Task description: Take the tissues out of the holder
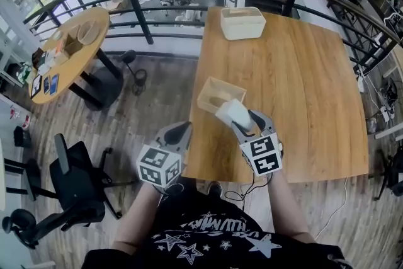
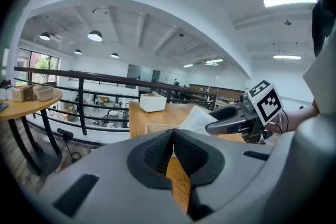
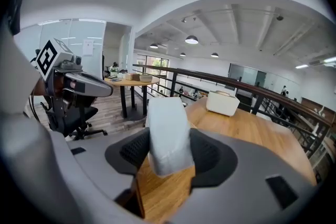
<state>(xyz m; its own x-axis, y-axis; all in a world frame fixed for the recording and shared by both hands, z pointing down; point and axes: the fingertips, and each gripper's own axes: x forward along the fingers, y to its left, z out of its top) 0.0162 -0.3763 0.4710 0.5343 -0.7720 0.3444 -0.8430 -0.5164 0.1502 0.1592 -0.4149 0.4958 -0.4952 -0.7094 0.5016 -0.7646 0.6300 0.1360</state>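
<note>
The right gripper (image 3: pixel 170 150) is seen clamped on a white pack of tissues (image 3: pixel 167 123). The pack is gripped by its sides between the pads and is held above the near left part of the wooden table (image 1: pixel 302 91). The open wooden holder (image 1: pixel 211 86) is set on the table just beyond the pack, near the table's left edge. The left gripper (image 2: pixel 173 147) is held off the table's near left corner, its jaws pressed together with nothing between them. A white box (image 1: pixel 242 22) is placed at the table's far edge.
</note>
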